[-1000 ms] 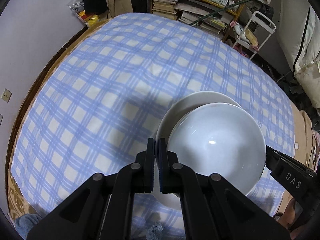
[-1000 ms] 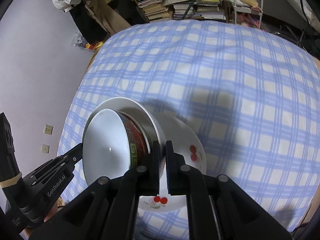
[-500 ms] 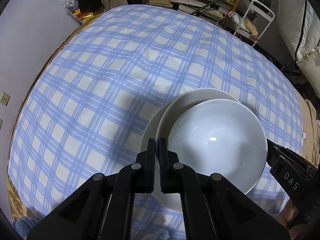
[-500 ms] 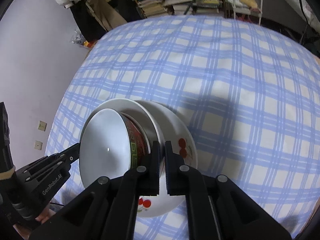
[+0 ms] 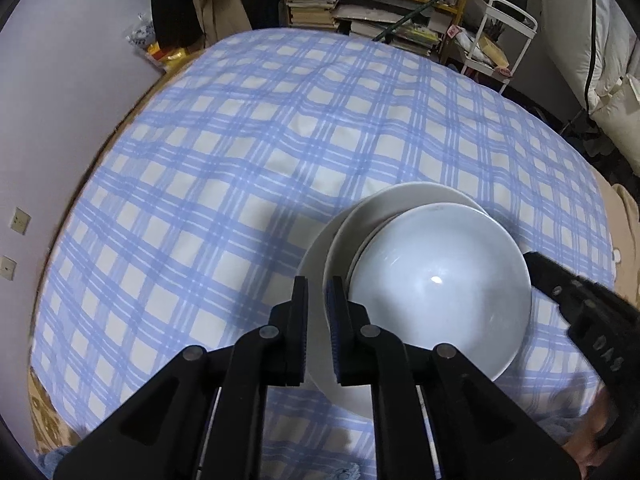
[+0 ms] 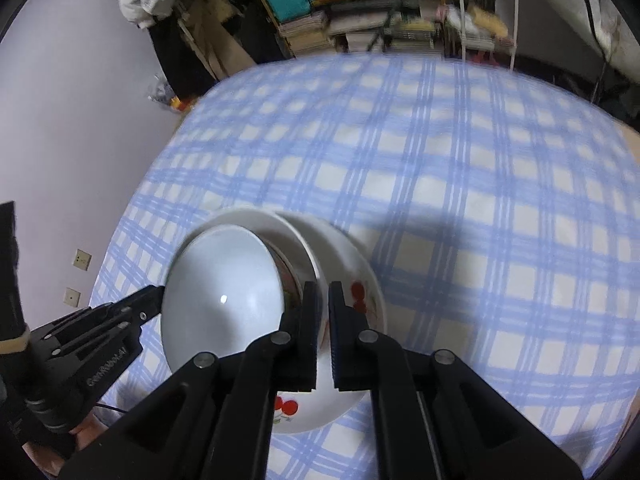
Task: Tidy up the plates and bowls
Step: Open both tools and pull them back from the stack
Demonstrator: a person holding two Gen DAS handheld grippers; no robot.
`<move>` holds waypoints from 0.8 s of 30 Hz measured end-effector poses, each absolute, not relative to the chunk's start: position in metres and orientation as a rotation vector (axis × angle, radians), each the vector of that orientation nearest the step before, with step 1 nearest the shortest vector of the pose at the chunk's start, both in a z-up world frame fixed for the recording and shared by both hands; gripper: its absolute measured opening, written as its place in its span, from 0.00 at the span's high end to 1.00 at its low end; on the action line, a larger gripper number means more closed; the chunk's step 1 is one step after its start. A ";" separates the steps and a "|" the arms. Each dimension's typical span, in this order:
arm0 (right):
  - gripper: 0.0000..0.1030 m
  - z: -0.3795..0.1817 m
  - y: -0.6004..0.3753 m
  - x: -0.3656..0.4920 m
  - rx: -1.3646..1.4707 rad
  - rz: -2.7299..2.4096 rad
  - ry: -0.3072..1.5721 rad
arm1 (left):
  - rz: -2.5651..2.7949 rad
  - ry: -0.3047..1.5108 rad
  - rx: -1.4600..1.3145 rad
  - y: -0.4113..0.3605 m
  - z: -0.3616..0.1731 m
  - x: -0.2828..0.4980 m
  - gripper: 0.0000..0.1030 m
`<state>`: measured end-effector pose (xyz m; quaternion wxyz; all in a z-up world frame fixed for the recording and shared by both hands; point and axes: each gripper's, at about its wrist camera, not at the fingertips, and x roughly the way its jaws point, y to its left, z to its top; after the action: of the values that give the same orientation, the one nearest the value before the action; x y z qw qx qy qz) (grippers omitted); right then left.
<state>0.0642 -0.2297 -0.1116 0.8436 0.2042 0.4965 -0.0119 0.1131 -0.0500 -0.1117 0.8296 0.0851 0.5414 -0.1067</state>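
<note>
**Both claws ease apart around the stacked dishes**

Blue-and-white checked cloth covers the wide rounded surface, soft and faintly rippled, with cluttered bookshelves along the far wall. Near the front edge sits the stack: a glossy white ceramic bowl with a red-and-green patterned outside, nested in a plain white deep plate, which rests on a broad white plate painted with red cherries.

A second ago each claw was pressed tight on the deep plate's rim, and the stack hung over the cherry plate. Now the left claw shows a narrow gap between its ribbed black pads, at the stack's left edge, and the right claw is likewise slightly spread, with white rim showing in the gap. The deep plate now sits farther onto the cherry plate than before. I judge that bowl and deep plate have been set down and are being let go, so this stacking step looks nearly complete.

All three pieces are smooth, hard, glazed and round, likely slippery. The bowl sits off-centre in the deep plate.
</note>
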 end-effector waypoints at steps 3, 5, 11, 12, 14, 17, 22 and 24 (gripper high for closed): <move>0.91 -0.104 -0.232 0.061 0.447 -0.015 1.021 | -0.205 1.114 0.206 -0.048 -0.105 0.107 0.89; 0.90 -0.094 -0.231 0.053 0.421 -0.027 0.979 | -0.196 1.088 0.217 -0.046 -0.099 0.101 0.88; 0.55 -0.050 -0.231 0.022 0.326 -0.059 0.801 | -0.155 0.916 0.269 -0.036 -0.057 0.077 0.79; 0.51 -0.044 -0.232 0.016 0.322 -0.068 0.769 | -0.150 0.886 0.265 -0.033 -0.049 0.073 0.75; 0.44 -0.031 -0.236 0.002 0.313 -0.091 0.704 | -0.136 0.835 0.258 -0.027 -0.035 0.066 0.70; 0.31 -0.018 -0.241 -0.012 0.298 -0.111 0.632 | -0.146 0.787 0.234 -0.018 -0.017 0.054 0.69; 0.04 0.001 -0.244 -0.034 0.254 -0.146 0.529 | -0.141 0.702 0.226 -0.009 0.001 0.034 0.46; 0.00 0.008 -0.244 -0.042 0.232 -0.168 0.492 | -0.134 0.650 0.230 -0.007 0.006 0.025 0.37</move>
<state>-0.0422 -0.2437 0.0077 0.9598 0.1143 0.2427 -0.0827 0.0253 -0.0068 0.0058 0.9390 0.1125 0.3182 -0.0657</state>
